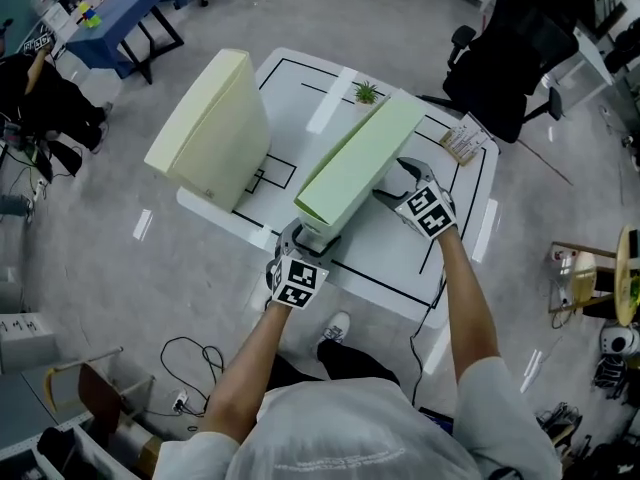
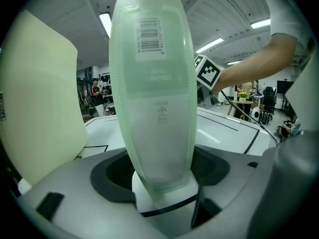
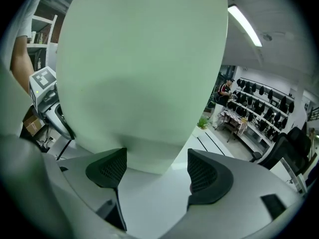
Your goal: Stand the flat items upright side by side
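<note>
Green box (image 1: 360, 163) stands on its long edge mid-table (image 1: 400, 258), apart from the upright cream box (image 1: 210, 128) on the left; not yet side by side. Left gripper (image 1: 310, 240) is clamped across its near end. Right gripper (image 1: 392, 180) has its fingers apart at the right face, gripping nothing.

Risk: narrow footing. Letting go too soon, or a nudge from the right fingers, would likely topple it leftward.

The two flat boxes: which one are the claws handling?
The pale green box, mid-table, its near end gripped by the left claw, the right claw at its side. The cream box stands apart, untouched.
</note>
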The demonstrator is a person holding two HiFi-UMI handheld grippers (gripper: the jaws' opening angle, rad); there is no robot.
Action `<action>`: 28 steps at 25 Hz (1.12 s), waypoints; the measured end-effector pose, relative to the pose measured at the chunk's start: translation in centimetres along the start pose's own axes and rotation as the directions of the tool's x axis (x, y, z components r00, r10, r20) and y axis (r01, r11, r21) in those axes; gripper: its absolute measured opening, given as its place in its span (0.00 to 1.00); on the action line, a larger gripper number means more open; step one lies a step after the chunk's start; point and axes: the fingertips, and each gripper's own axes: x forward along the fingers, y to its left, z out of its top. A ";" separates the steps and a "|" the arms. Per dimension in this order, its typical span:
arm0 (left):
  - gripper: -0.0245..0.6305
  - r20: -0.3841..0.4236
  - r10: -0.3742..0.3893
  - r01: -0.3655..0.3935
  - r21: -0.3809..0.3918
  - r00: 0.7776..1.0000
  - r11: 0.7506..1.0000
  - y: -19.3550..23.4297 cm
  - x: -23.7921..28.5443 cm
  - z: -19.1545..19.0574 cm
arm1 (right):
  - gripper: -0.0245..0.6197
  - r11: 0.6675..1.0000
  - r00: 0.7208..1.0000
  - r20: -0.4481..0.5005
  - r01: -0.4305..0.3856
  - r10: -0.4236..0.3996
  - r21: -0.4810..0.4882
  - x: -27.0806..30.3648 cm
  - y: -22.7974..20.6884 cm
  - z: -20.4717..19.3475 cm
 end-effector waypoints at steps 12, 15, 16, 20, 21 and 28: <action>0.55 0.035 -0.034 0.036 -0.068 0.999 0.997 1.8 -6.8 -0.4 | 0.65 0.979 0.987 -0.075 0.154 -0.144 0.135 -5.0 2.7 -2.5; 0.55 0.043 -0.012 0.016 -0.077 0.999 0.997 4.2 -10.0 -0.7 | 0.65 0.947 0.975 -0.046 0.221 -0.216 0.232 -7.9 4.5 -1.8; 0.55 0.052 -0.004 0.008 -0.079 0.999 0.997 5.1 -11.0 -0.6 | 0.65 0.932 0.970 -0.033 0.242 -0.243 0.269 -8.9 5.2 -1.3; 0.55 0.124 0.010 0.000 -0.082 0.992 0.997 9.1 -14.3 1.9 | 0.65 0.862 0.931 0.018 0.330 -0.364 0.385 -13.0 7.7 1.8; 0.55 0.141 0.016 -0.004 -0.081 0.990 0.997 10.0 -15.1 2.4 | 0.65 0.845 0.919 0.031 0.347 -0.393 0.407 -14.0 8.4 2.7; 0.54 0.228 -0.024 0.032 -0.033 0.973 0.999 13.6 -19.9 6.3 | 0.64 0.753 0.831 0.096 0.439 -0.548 0.490 -19.1 13.5 9.6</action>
